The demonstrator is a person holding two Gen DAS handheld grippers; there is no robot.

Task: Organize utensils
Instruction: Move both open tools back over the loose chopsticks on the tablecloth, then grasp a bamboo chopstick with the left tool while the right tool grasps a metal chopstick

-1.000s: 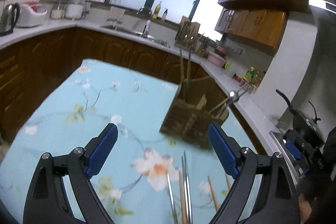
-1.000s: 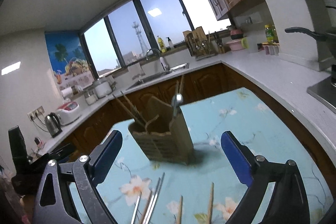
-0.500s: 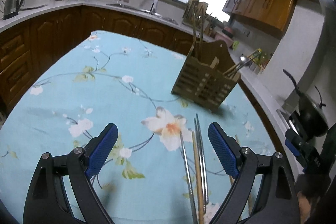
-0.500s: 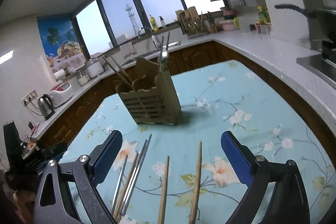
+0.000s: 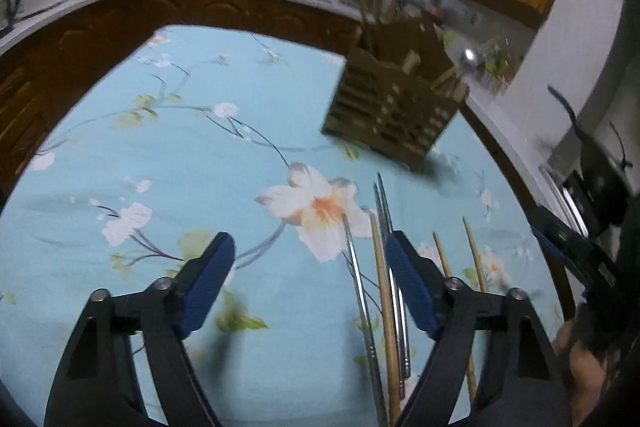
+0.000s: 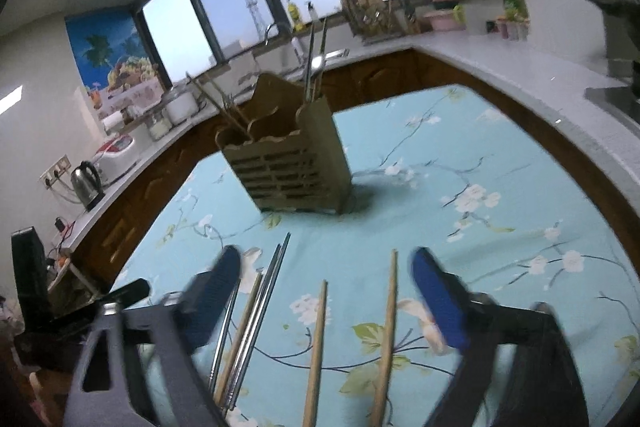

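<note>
wooden holder [image 6: 286,163] already keeps some utensils, but near in front of it loose chopsticks [image 6: 316,351] (wood and metal) lie on the tablecloth [image 5: 200,155], with left gripper [image 5: 308,287] and right gripper [image 6: 324,299] both open, empty.

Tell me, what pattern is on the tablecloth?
Light blue tablecloth with white blossoms and thin branches; clearest from the left wrist.

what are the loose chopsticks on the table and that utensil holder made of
Two chopsticks look like plain wood or bamboo: matte tan. The thin pair beside them looks like polished metal, grey and shiny. The utensil holder seems unfinished slatted wood or bamboo, though blur leaves that open.
</note>
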